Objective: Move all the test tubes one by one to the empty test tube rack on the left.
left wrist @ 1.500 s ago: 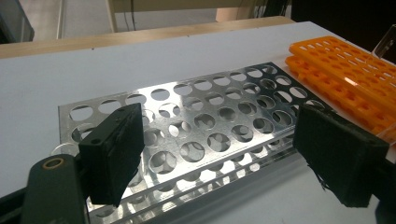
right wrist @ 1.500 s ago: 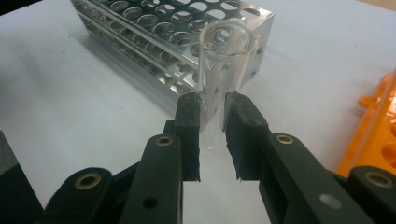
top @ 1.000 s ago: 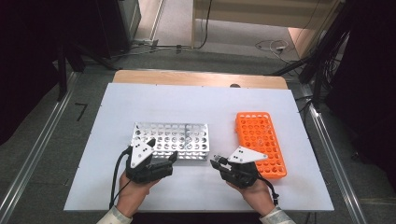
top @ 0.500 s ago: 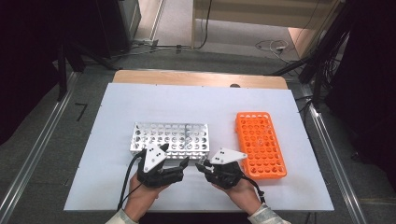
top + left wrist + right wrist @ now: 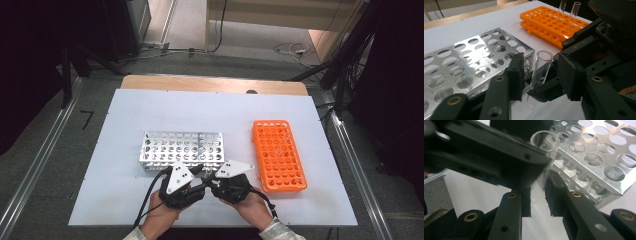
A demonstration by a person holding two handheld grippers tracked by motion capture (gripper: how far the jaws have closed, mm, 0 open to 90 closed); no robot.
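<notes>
Clear glass test tube (image 5: 539, 75), upright, mouth up, sits between the two grippers in front of the silver perforated metal rack (image 5: 182, 149), at its 5 o'clock corner. A sec ago the hands were well apart, left gripper (image 5: 196, 176) at the rack's near-left edge, right gripper (image 5: 209, 181) by the orange plastic tube rack (image 5: 278, 154). Now they've closed in and nearly meet at table 6 o'clock. Right gripper's jaws pinch the tube low down, seen in the right gripper view. Left gripper's jaws stand spread either side of its upper part, not touching as far as I can see. Looks like a handover, right to left, prob. not done yet. Two more clear tubes (image 5: 575, 11) stand in the orange rack at 1 o'clock.
</notes>
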